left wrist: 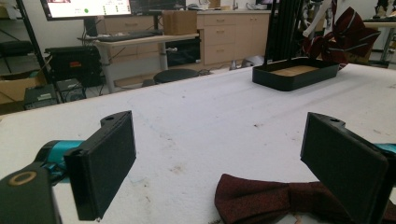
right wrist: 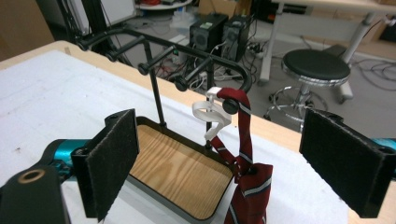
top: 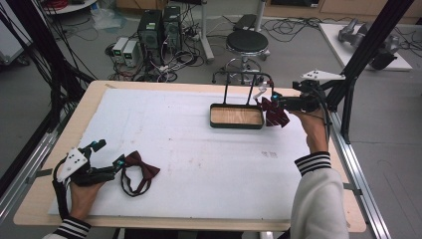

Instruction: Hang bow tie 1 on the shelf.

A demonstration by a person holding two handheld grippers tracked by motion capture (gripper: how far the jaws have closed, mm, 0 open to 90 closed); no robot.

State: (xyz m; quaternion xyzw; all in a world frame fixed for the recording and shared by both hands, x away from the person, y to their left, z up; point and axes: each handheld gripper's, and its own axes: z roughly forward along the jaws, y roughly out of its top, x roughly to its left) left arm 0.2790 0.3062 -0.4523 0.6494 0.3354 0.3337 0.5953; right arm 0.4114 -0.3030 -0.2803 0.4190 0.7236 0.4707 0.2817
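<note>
Left gripper view, jaws: the left gripper (left wrist: pixel 219 163) has its jaws spread wide, grasping nothing; a bow tie (left wrist: pixel 280 200) lies on the worktop between them, low in the frame.
Right gripper view, jaws: the right gripper (right wrist: pixel 233 172) is also spread wide and released; a striped tie (right wrist: pixel 245 177) hangs between the jaws from a peg of the rack (right wrist: pixel 159 51), with a white clip (right wrist: pixel 210 112) at its top.
High view, left hand: the left gripper (top: pixel 107 157) rests near the front left corner, just beside the bow tie (top: pixel 139 169) and its strap loop.
High view, right hand: the right gripper (top: pixel 273 102) is held at the tray's right end, by the striped tie (top: pixel 274 113).
Tray: a black tray (top: pixel 236 117) with a wood-grain floor, under the rack, toward the far right.
Surface: a white mat (top: pixel 199 149), faintly stained, on a pale wooden worktop (top: pixel 94 94).
Room: grey floor, one stool (top: pixel 247 42), computer towers (top: pixel 159 27), tangled cables, black frame posts.
Count: two ties, one tray, one rack, two grippers.
</note>
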